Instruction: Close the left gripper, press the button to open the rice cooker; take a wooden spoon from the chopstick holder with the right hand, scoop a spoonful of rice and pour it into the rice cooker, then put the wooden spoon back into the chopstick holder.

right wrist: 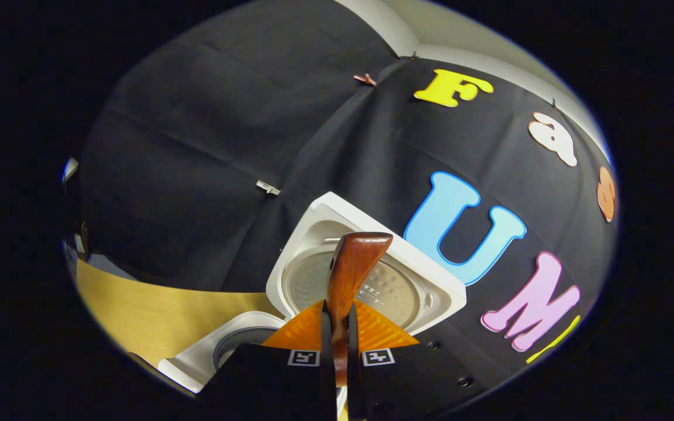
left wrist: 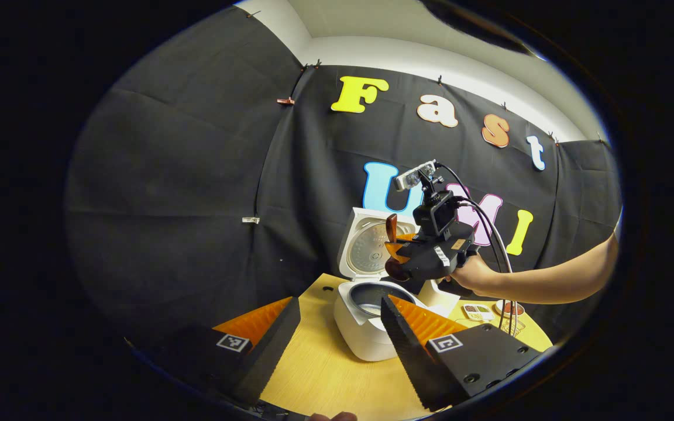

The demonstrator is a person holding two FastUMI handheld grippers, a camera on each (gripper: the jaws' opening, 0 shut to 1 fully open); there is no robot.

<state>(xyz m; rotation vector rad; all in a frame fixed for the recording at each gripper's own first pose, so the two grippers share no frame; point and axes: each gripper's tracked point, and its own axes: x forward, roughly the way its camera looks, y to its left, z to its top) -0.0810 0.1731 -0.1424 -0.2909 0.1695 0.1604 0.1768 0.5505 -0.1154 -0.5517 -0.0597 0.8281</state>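
Left gripper (left wrist: 337, 327) fingers are spread apart, holding nothing, above the desk (left wrist: 319, 374). Beyond them stands one rice cooker (left wrist: 366, 321), lid up. Over its pot, the right gripper (right wrist: 337, 336) has its fingers clamped on one wooden spoon (right wrist: 351, 269), handle end pointing up toward the lid.

black cloth wall (left wrist: 196, 175) pinned with small clips, creased; white wall (left wrist: 407, 52) and ceiling above at 12 o'clock. light wooden table (left wrist: 325, 374) at 6 o'clock.
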